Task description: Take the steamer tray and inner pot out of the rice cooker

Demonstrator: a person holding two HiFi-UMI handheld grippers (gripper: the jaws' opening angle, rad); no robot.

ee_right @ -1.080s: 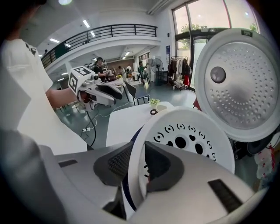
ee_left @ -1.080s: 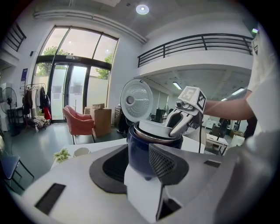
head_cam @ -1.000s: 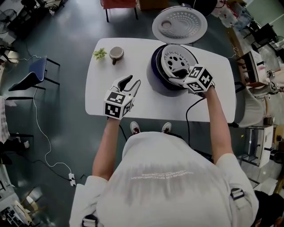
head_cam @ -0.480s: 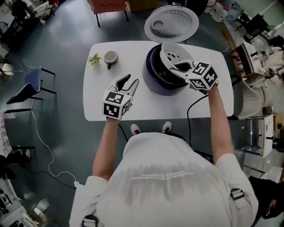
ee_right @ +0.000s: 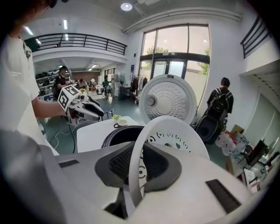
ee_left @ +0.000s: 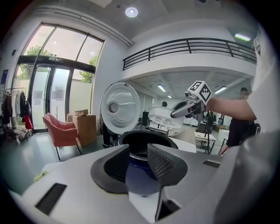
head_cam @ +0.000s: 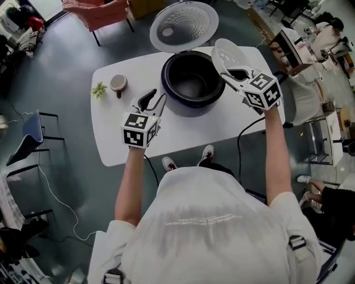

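Observation:
My right gripper [head_cam: 237, 74] is shut on the rim of the white perforated steamer tray [head_cam: 226, 54], its jaws having just closed tighter. It holds the tray tilted in the air, up and to the right of the dark blue rice cooker [head_cam: 178, 101]. In the right gripper view the tray [ee_right: 177, 131] stands on edge between the pads. The dark inner pot [head_cam: 191, 82] sits uncovered in the cooker under the raised lid [head_cam: 183, 25]. My left gripper [head_cam: 151, 101] hovers left of the cooker. Its jaws have just narrowed a little but stay open, with nothing between them [ee_left: 138, 159].
The cooker stands on a white table [head_cam: 111, 133], with a small cup [head_cam: 117, 83] and a green sprig [head_cam: 99, 89] at the table's left. A black cable [head_cam: 244, 138] drops off the near edge. A red chair [head_cam: 102, 12] stands behind.
My right gripper has lifted the steamer tray out of the cooker and carried it up and to the right, baring the inner pot. My left gripper has moved closer to the cooker.

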